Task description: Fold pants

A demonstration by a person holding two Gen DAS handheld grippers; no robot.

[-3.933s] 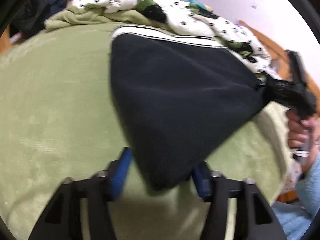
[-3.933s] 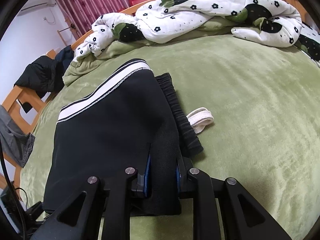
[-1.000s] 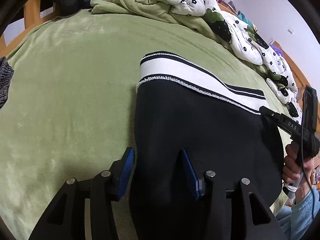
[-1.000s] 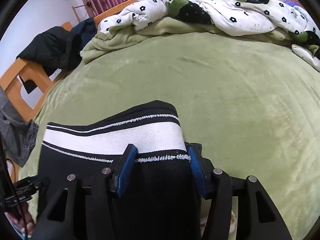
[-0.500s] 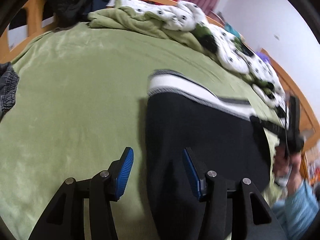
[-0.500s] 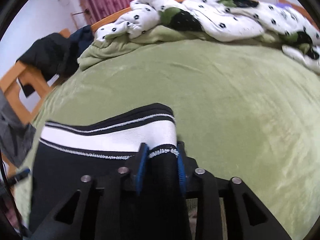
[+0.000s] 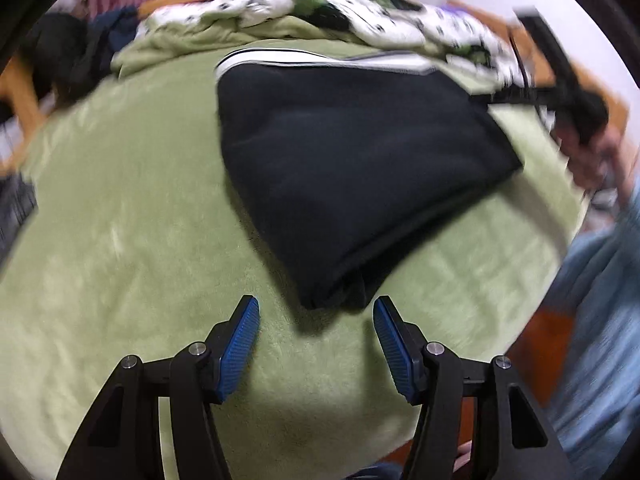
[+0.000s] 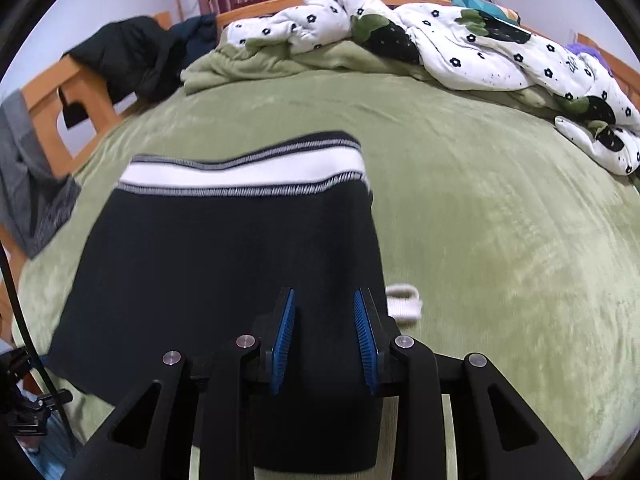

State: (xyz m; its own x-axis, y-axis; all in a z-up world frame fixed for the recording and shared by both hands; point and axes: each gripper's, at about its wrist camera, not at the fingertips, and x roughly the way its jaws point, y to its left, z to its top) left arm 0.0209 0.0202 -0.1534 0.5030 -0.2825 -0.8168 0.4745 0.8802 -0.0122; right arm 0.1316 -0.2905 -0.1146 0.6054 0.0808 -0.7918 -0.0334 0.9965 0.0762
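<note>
Folded black fabric pants [image 7: 352,168] with white-striped waistband lie on the green plush blanket [image 7: 120,240]. The left gripper [image 7: 316,334] hovers, jaws apart and empty; the right gripper [image 8: 325,334], jaws parted, straddles the fabric's near edge.

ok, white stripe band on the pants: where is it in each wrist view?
Left wrist: the white stripe band runs along the far edge of the black pants, upper centre.
Right wrist: the band crosses centre-left, on the pants' far edge.
Shared landmark: the flower-print quilt heaped at the far end of the green blanket.
</note>
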